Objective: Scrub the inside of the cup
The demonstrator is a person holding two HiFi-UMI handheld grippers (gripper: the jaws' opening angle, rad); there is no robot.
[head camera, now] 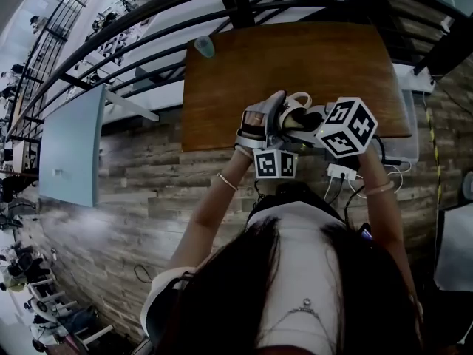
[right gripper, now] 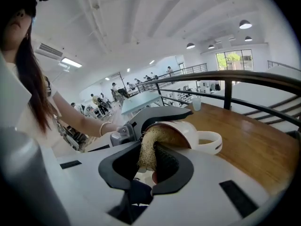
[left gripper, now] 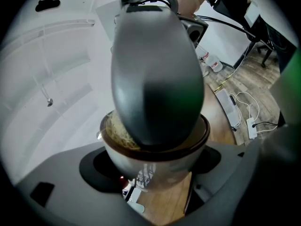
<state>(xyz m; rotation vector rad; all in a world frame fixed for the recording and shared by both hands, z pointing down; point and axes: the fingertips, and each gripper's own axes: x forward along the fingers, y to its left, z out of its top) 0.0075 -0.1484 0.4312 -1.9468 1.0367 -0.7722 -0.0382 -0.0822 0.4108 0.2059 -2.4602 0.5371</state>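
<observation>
A white cup (head camera: 298,102) with a brown inner rim is held over the wooden table (head camera: 244,72), my left gripper (head camera: 270,120) shut on its body. In the left gripper view the cup (left gripper: 164,164) sits between the jaws, mouth facing away. My right gripper (head camera: 307,120) is shut on a straw-coloured fibrous scrub pad (right gripper: 148,149) and pushes it into the cup's mouth (right gripper: 188,131). The pad (left gripper: 117,135) lies against the inner wall, and the grey right gripper (left gripper: 155,135) fills most of the opening. The cup's handle (right gripper: 211,142) points right. The cup's bottom is hidden.
A small pale tumbler (head camera: 205,46) stands at the table's far left corner, also in the right gripper view (right gripper: 196,103). A black railing (head camera: 148,58) runs behind the table. A white power strip (head camera: 341,172) with cables lies on the plank floor near the person.
</observation>
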